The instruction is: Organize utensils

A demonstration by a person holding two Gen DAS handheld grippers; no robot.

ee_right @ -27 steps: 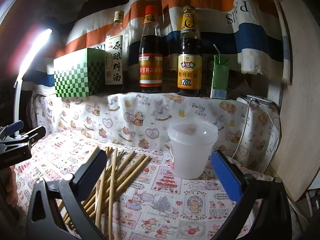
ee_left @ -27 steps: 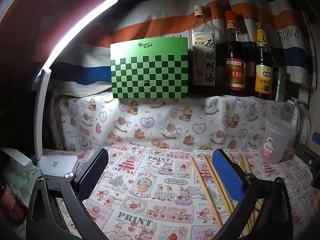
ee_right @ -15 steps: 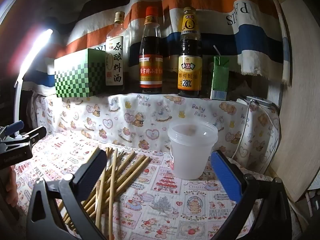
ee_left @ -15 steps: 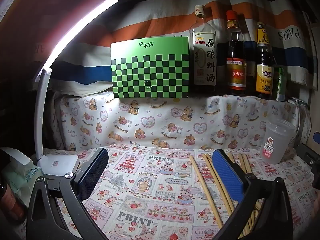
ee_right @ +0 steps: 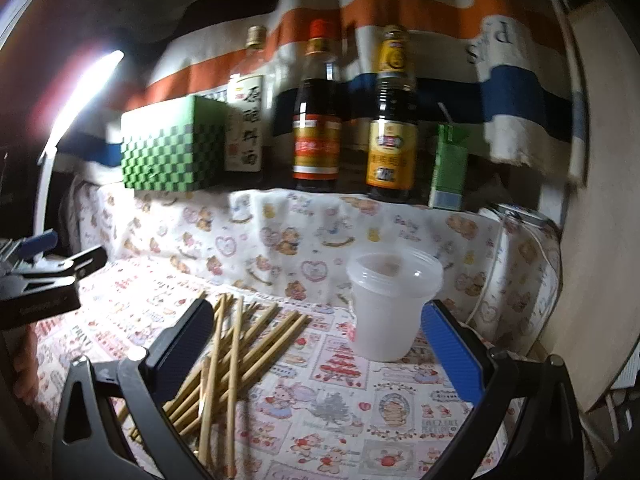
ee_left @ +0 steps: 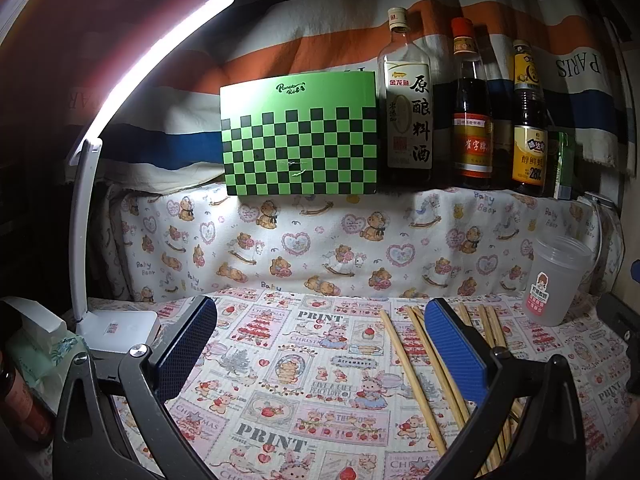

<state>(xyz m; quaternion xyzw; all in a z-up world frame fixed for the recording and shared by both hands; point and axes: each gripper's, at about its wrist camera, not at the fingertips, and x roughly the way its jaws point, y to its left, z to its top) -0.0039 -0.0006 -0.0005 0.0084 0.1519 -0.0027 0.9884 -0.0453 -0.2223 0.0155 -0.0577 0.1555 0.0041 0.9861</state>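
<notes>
1. Chopsticks (ee_right: 240, 356) lay loose and crisscrossed on the printed cloth (ee_left: 304, 380), just left of the upright plastic cup (ee_right: 390, 304).
2. The right gripper (ee_right: 316, 344) hung above them, jaws wide apart and empty; the left gripper (ee_left: 320, 344) was likewise spread, holding nothing.
3. Overlapping sticks could come up in pairs or skid away under a pinch.
4. The light cup might tip if a stick struck its rim.

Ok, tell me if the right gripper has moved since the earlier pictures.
Yes. The right gripper has shifted: its view is now motion-blurred and tilted, and the plastic cup sits slightly right of where it was, suggesting a leftward swing toward the chopsticks.
</notes>
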